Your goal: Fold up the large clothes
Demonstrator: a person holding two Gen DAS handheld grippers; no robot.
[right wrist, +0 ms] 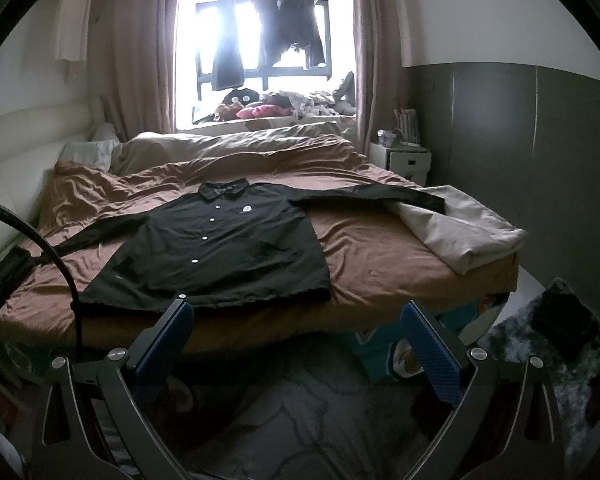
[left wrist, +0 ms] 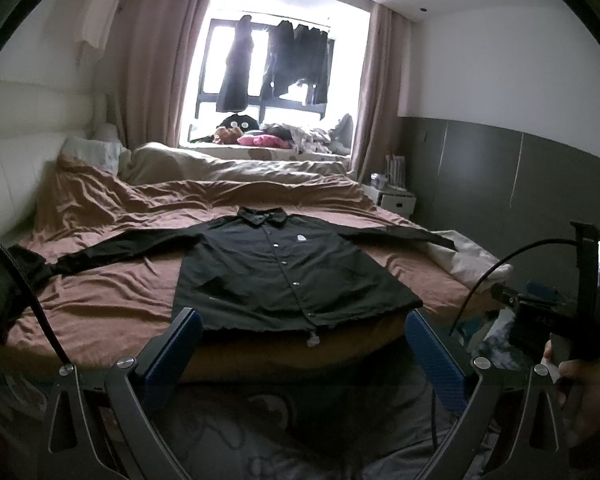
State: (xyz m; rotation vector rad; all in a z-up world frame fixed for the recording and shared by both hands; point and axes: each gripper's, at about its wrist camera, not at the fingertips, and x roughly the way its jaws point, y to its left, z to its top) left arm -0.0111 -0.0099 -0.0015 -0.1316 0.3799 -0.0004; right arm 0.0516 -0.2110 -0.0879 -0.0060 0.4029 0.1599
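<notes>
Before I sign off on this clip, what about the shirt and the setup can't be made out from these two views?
- Black shirt: the cuff of the sleeve lying on the left, in both views, merges with a dark shape behind a black cable.
- White chest badge: too small to read.
- Hanging clothes at the window: backlit, only silhouettes.
- Left gripper and right gripper: open, empty, short of the shirt; handles cut off by the bottom edge.
</notes>
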